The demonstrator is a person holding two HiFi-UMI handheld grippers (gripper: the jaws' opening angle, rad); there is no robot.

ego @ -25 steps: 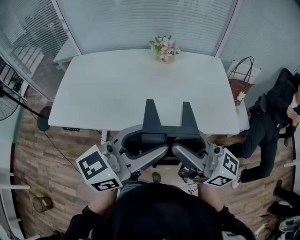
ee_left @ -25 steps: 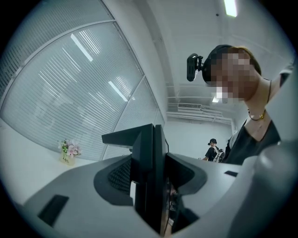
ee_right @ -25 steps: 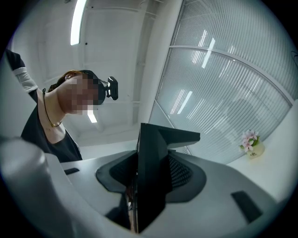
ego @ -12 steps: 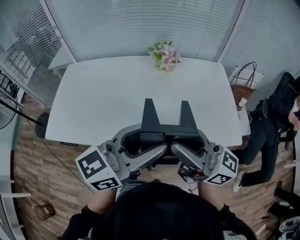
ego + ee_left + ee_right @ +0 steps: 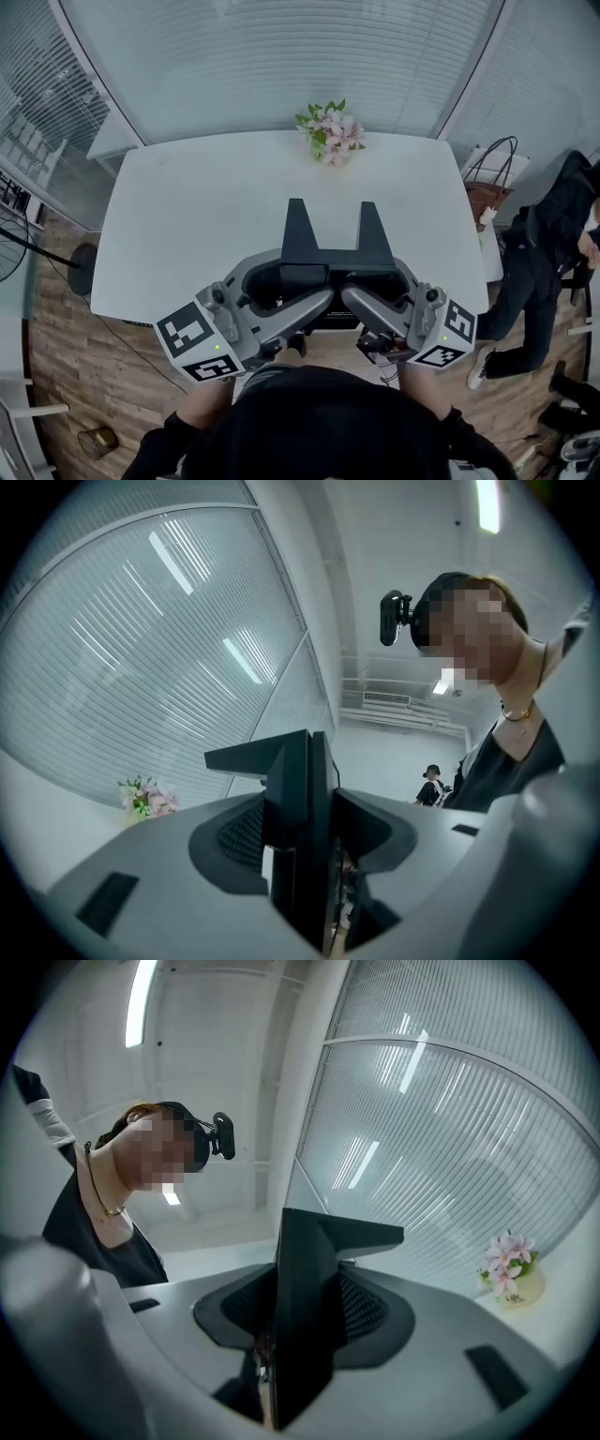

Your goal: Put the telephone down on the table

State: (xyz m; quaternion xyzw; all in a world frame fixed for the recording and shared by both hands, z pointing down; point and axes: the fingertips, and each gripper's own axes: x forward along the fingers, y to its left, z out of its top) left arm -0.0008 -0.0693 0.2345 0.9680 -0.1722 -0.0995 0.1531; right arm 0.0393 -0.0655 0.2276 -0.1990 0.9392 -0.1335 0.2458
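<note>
Both are clamped: my left hand-held gripper [image 5: 304, 280] and right hand-held gripper [image 5: 375, 282] each pinch one end of the black telephone [image 5: 337, 259]. It's held over the near edge of the white tabletop [image 5: 206, 216], not set down, with its prongs pointing toward the flowers [image 5: 330, 133].

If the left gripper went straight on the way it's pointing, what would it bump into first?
The black telephone: the left gripper is clamped on it, so that sits right in its path. What lies beyond is hard to judge from these views.
</note>
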